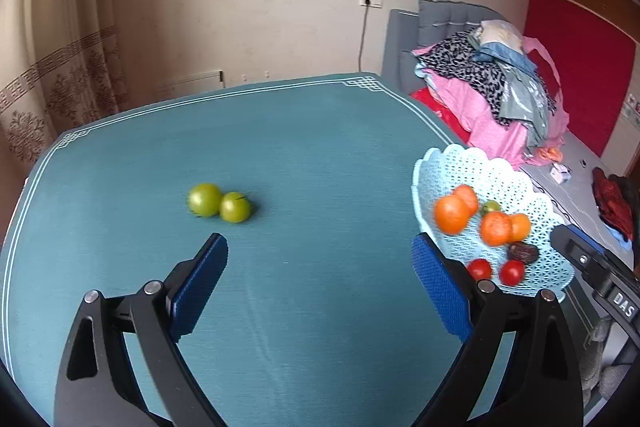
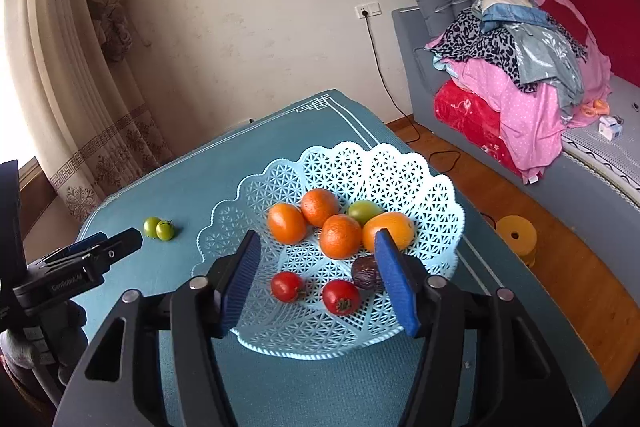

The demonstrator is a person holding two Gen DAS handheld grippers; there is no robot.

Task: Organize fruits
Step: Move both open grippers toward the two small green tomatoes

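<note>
Two green tomatoes lie touching on the teal tablecloth, ahead and left of my open, empty left gripper. They also show in the right wrist view. A pale blue lattice basket holds several oranges, a green tomato, two red tomatoes and a dark fruit. My right gripper is open and empty, just above the basket's near side. The basket also shows in the left wrist view, at right.
A grey sofa with piled clothes stands right of the table. A yellow stool sits on the wooden floor. Curtains hang at left. The basket sits near the table's right edge.
</note>
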